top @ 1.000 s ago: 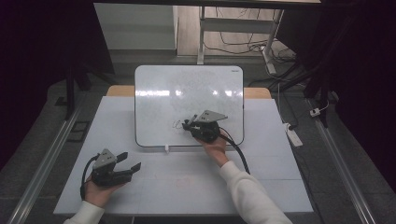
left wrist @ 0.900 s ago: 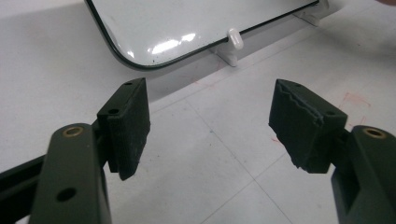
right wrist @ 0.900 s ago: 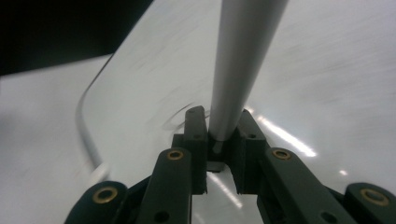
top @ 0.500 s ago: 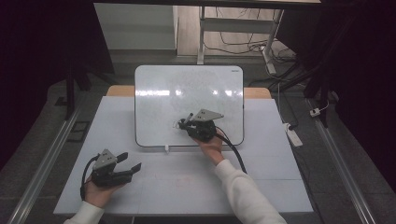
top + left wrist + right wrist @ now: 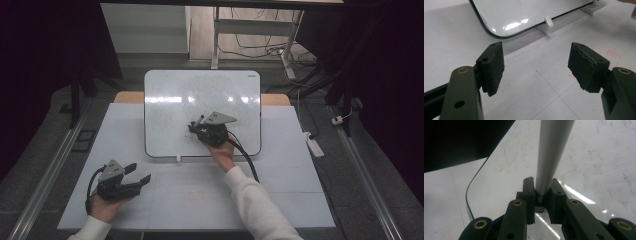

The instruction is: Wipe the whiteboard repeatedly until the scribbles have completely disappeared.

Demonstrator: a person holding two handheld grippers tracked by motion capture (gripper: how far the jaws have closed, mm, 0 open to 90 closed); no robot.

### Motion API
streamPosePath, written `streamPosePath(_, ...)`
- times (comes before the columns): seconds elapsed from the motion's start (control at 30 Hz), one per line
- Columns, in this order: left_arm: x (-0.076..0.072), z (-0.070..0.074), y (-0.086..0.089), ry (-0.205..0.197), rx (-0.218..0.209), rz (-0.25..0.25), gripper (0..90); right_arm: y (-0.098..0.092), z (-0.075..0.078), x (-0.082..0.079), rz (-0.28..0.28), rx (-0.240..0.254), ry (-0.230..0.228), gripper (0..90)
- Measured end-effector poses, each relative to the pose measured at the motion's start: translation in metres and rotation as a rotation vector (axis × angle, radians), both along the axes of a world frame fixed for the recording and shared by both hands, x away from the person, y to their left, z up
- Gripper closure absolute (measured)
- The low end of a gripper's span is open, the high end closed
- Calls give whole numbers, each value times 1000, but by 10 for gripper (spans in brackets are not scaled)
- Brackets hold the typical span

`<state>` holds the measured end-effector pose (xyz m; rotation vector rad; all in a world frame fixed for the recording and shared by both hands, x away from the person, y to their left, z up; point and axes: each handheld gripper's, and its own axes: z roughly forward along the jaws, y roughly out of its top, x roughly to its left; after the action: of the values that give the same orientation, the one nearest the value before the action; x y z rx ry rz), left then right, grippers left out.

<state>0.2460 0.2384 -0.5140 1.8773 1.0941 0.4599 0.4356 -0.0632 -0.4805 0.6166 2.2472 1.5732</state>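
Shifted slightly leftward across the whiteboard since the earlier frame: right tool, clamped on a grey marker, its tip over the board's lower middle. Left tool: unmoved, jaws apart and empty, resting low on the white desk near its front left corner, well apart from the board.

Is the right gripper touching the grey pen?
Touching. In the right gripper view, the right gripper has both jaws pressed against the pen, with no gap.
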Motion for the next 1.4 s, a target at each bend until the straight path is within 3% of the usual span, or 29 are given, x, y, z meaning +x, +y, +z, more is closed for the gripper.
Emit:
streamPosePath(0.13, 0, 0, 0, -1, 1, 0, 296, 9, -8, -7, 64, -46, 5, 779)
streamPosePath(0.3, -1, 0, -1, -1, 2, -2, 296, 8, 1, 4, 0, 31, 19, 779)
streamPosePath(0.43, -1, 0, 0, -2, 0, 1, 296, 21, -6, -5, 72, -38, 19, 779)
streamPosePath(0.5, -1, 0, 0, -1, 2, 0, 297, 19, -6, -3, 76, -32, 33, 778)
streamPosePath(0.6, -1, 0, 0, -3, 3, -2, 296, 11, 2, 4, 6, 7, 5, 778)
streamPosePath(0.67, -1, 1, 0, -5, 1, -3, 297, 8, 4, 7, -6, 29, 18, 778)
streamPosePath(0.8, 0, 0, 0, 0, 2, 1, 297, 18, -8, -7, 85, -45, 41, 778)
streamPosePath(0.87, -1, 0, -1, -2, 3, 0, 296, 20, -10, -11, 98, -76, 19, 778)
streamPosePath(0.9, -1, 0, -1, -3, 6, -2, 297, 18, -8, -8, 88, -66, 18, 779)
streamPosePath(1.03, -2, 1, 0, -6, 1, 0, 296, -1, 7, 7, -33, 23, -4, 779)
streamPosePath(1.1, -1, 0, 0, -3, 1, 1, 296, -3, 6, 7, -30, 23, 7, 779)
streamPosePath(1.2, 0, 0, 0, -1, 2, 0, 297, 6, -5, -4, 60, -41, 43, 778)
streamPosePath(1.23, 0, 0, -1, -3, 3, 0, 296, 7, -7, -7, 74, -60, 35, 778)
streamPosePath(1.3, -1, 0, -1, -3, 5, -3, 296, 4, -3, -5, 55, -63, 18, 778)
streamPosePath(1.4, -2, 1, -1, -6, 0, -2, 297, -8, 5, 4, -26, 1, 13, 778)
